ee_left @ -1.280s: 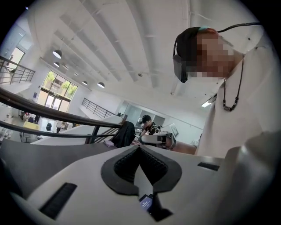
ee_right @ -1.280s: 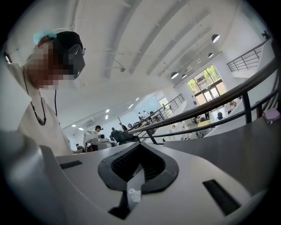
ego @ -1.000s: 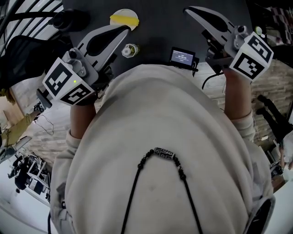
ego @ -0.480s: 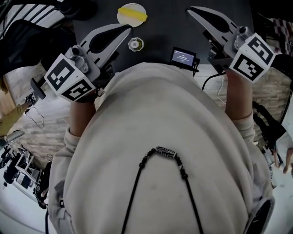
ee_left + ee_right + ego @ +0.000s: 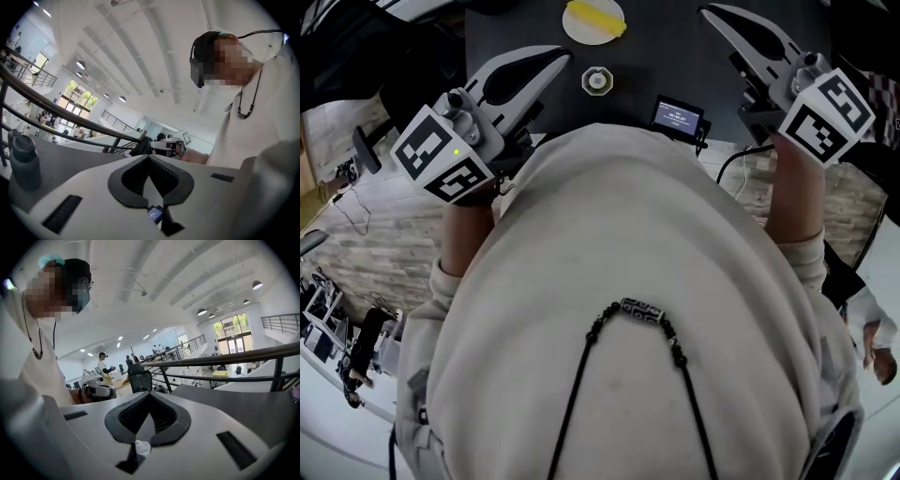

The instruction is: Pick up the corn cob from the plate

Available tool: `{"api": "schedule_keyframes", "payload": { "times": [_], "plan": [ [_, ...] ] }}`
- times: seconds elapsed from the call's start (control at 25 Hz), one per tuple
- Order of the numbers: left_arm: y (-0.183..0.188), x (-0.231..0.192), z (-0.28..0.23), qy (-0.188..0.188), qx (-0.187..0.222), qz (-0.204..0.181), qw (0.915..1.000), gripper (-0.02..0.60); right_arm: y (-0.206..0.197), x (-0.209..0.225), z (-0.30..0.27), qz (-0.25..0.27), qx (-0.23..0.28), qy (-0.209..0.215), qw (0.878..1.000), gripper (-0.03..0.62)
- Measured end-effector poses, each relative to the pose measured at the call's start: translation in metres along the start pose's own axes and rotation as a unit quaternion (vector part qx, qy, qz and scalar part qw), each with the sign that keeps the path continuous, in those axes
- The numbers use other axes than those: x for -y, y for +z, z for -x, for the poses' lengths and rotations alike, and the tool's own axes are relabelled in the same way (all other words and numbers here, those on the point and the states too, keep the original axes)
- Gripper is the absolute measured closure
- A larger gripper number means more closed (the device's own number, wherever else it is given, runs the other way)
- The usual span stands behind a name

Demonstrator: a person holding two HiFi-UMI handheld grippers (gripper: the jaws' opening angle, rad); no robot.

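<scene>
A yellow corn cob [image 5: 598,19] lies on a small white plate [image 5: 584,36] at the far side of the black table [image 5: 647,56], at the top of the head view. My left gripper [image 5: 563,56] is held in front of my chest, its tips short of the plate and to its left. The jaws meet, with nothing between them [image 5: 149,157]. My right gripper [image 5: 704,11] is off to the plate's right, also shut and empty [image 5: 149,393]. Neither gripper view shows the corn cob.
A small hexagonal jar [image 5: 597,81] stands between me and the plate. A small device with a lit screen [image 5: 678,115] sits at the table's near edge. A dark bottle [image 5: 23,161] stands on the table to the left. My cream sweater fills the lower head view.
The plate and the jar have shifted right and up in the head view. Both grippers have sunk a little, and both have stayed shut.
</scene>
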State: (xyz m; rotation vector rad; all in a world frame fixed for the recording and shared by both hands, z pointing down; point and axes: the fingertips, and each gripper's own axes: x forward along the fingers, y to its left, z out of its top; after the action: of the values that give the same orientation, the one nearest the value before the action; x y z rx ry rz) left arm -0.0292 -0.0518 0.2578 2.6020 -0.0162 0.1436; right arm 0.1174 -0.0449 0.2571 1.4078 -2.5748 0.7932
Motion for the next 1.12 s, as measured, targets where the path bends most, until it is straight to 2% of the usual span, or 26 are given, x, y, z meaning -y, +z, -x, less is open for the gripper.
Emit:
{"api": "schedule_keyframes", "payload": {
  "times": [0.2, 0.48, 1.12],
  "plan": [
    [-0.007, -0.005, 0.012, 0.023, 0.005, 0.012, 0.9997, 0.581, 0.000, 0.007, -0.014, 0.006, -0.008, -0.007, 1.000, 0.577],
    [0.006, -0.004, 0.031, 0.049, 0.022, 0.026, 0.9982, 0.581, 0.017, 0.006, -0.030, 0.012, -0.020, -0.001, 1.000, 0.577],
    [-0.021, -0.022, 0.054, 0.116, 0.041, 0.063, 0.9904, 0.581, -0.010, 0.036, -0.083, 0.011, -0.059, 0.035, 0.998, 0.576]
  ]
}}
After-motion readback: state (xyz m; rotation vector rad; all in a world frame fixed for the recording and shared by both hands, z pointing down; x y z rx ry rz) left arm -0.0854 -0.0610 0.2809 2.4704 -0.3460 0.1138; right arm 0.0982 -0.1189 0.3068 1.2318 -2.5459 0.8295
